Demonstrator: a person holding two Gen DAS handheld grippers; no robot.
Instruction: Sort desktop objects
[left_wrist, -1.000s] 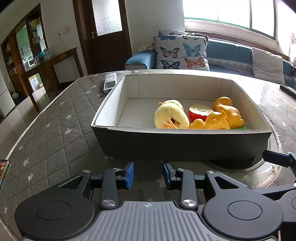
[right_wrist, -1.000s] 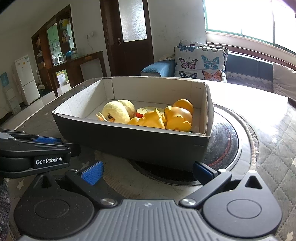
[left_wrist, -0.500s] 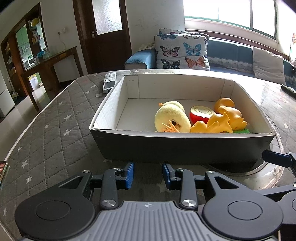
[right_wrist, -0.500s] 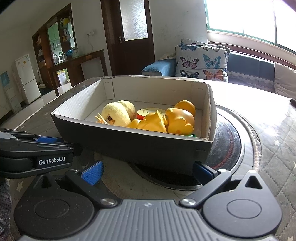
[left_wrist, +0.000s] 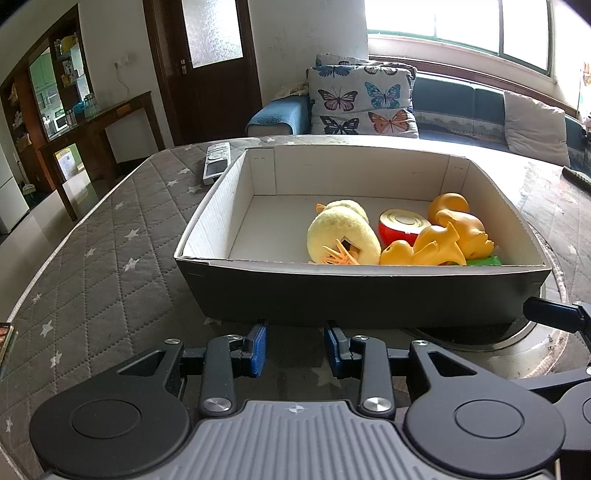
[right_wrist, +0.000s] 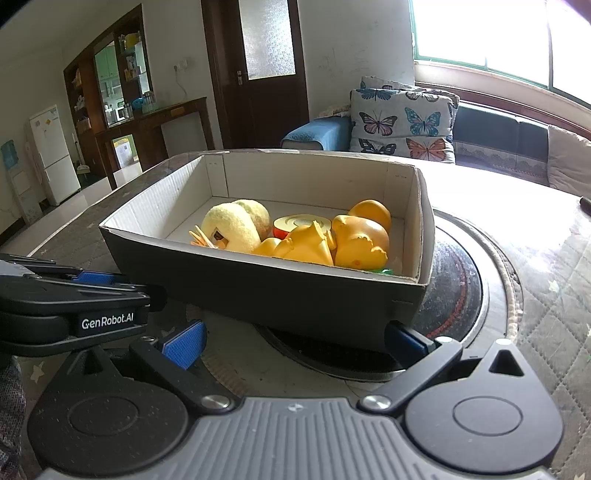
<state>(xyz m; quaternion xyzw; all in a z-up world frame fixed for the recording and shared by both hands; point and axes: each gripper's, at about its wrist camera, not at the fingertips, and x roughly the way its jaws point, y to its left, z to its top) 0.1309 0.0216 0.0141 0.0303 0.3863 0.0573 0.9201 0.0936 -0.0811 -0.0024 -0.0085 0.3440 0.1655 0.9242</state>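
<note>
**Table and what sits on it**

I see a table (left_wrist: 103, 258) under a grey quilted cover with small white stars, filling the lower left and centre of the left wrist view. A dark cardboard box (left_wrist: 362, 295) with a white inside sits on it at centre frame, its right part resting on a round dark turntable (right_wrist: 458, 291) set into the tabletop. A grey remote control (left_wrist: 217, 162) lies on the cover just beside the box's far left corner, upper centre-left. At the far left edge, low down, I catch the corner of a flat object (left_wrist: 5, 338); too little shows for me to identify it.
</note>
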